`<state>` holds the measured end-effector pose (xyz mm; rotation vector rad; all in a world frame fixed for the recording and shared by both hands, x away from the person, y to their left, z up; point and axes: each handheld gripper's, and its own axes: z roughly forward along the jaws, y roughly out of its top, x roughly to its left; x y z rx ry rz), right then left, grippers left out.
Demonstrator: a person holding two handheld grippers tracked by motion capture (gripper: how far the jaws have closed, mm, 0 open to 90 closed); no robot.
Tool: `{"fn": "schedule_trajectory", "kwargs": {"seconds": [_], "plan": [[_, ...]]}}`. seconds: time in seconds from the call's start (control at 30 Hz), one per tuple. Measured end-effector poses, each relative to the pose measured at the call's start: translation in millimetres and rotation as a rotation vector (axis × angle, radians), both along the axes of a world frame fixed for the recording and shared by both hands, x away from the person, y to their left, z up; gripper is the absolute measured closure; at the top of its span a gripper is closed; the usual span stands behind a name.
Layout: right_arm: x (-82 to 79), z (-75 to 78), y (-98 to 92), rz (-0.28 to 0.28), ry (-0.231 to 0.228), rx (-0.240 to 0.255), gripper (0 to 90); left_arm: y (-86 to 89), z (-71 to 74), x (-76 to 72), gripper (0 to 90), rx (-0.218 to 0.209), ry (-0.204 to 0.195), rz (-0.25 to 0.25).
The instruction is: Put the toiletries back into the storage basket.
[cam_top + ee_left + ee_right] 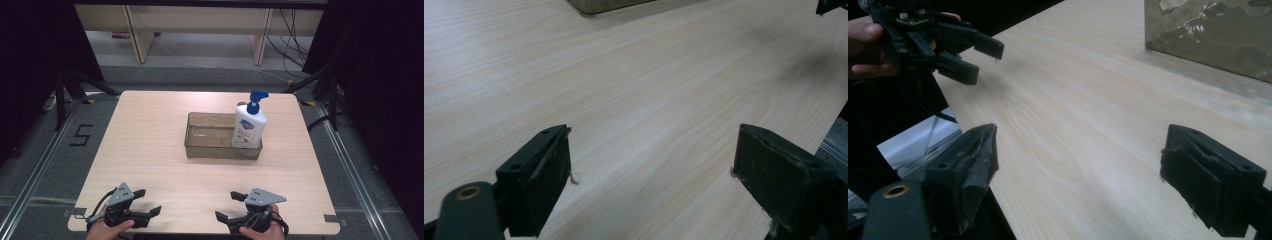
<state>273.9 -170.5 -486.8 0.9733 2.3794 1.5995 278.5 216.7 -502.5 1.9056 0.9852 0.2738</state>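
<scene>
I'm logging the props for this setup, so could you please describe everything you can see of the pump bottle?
The pump bottle is white plastic by the look of it, with a blue pump head whose spout points right and a blue and red label facing the camera. It stands upright inside the right end of the clear bin, near the middle of the table. Neither gripper touches it.

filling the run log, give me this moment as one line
left gripper: open, near edge, empty | right gripper: open, near edge, empty | pump bottle: upright in clear bin, right end | table: wooden
</scene>
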Motion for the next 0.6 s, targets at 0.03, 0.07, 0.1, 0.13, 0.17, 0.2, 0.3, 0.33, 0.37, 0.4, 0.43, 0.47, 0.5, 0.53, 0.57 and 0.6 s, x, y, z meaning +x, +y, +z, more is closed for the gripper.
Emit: {"fn": "schedule_trajectory", "kwargs": {"seconds": [0.03, 0.07, 0.1, 0.13, 0.17, 0.2, 0.3, 0.33, 0.37, 0.4, 0.43, 0.47, 0.5, 0.53, 0.57, 0.6], "plan": [[0.0, 0.0, 0.0, 0.0, 0.0, 0.0, 15.5, -0.1, 0.0, 0.0, 14.7, 0.001, 0.0, 0.0], [-1.6, 0.6, -0.4, 0.002, 0.003, 0.0, 15.5, -0.1, 0.0, 0.0, 14.7, 0.001, 0.0, 0.001], [-2.7, 1.1, -0.7, 0.001, 0.004, -0.008, 15.5, -0.2, -0.1, -0.1, 14.7, 0.0, 0.0, 0.001], [-2.6, -0.2, 0.4, 0.002, 0.0, 0.001, 15.5, -0.1, -0.1, -0.1, 14.7, 0.001, -0.001, 0.001], [-3.1, -0.4, 0.4, 0.012, 0.01, 0.005, 15.5, 0.0, 0.1, -0.1, 14.7, 0.002, -0.003, 0.0], [-4.5, -0.3, 0.8, -0.001, 0.015, 0.0, 15.5, 0.0, 0.0, -0.1, 14.7, 0.001, -0.003, 0.002], [-4.9, -0.7, 0.2, -0.004, 0.011, -0.009, 15.6, 1.3, 0.2, 0.2, 14.7, 0.023, -0.002, -0.003], [-5.4, -1.0, 0.3, -0.007, 0.013, -0.006, 15.6, 1.1, 0.2, 0.2, 14.7, 0.022, -0.006, -0.003], [-7.0, -0.3, 0.5, -0.009, 0.031, 0.001, 15.6, 1.1, 0.2, 0.1, 14.7, 0.023, -0.006, -0.002], [-6.9, -0.4, 0.5, -0.01, 0.03, -0.002, 15.6, 0.4, 0.0, 0.1, 14.7, 0.014, -0.006, 0.003], [-6.7, -0.6, 0.6, -0.009, 0.032, -0.003, 15.6, 0.5, -0.1, 0.1, 14.7, 0.015, -0.005, 0.004], [-7.7, -0.5, 1.2, -0.012, 0.048, 0.001, 15.6, 0.3, -0.3, 0.0, 14.7, 0.015, -0.003, 0.007], [-6.9, -0.1, -0.3, -0.016, 0.038, -0.019, 15.6, 0.2, -0.4, 0.0, 14.7, 0.015, -0.002, 0.008], [-6.9, -0.1, -0.3, -0.016, 0.038, -0.019, 15.6, 0.1, -1.1, 0.4, 14.7, 0.007, -0.004, 0.002], [-6.4, -0.4, -0.3, -0.015, 0.034, -0.016, 15.6, 0.1, -1.1, 0.5, 14.7, 0.009, -0.004, 0.0], [-6.1, -0.8, -0.1, -0.011, 0.038, -0.01, 15.6, 0.1, -1.1, 0.4, 14.7, 0.01, -0.004, 0.001]]}}
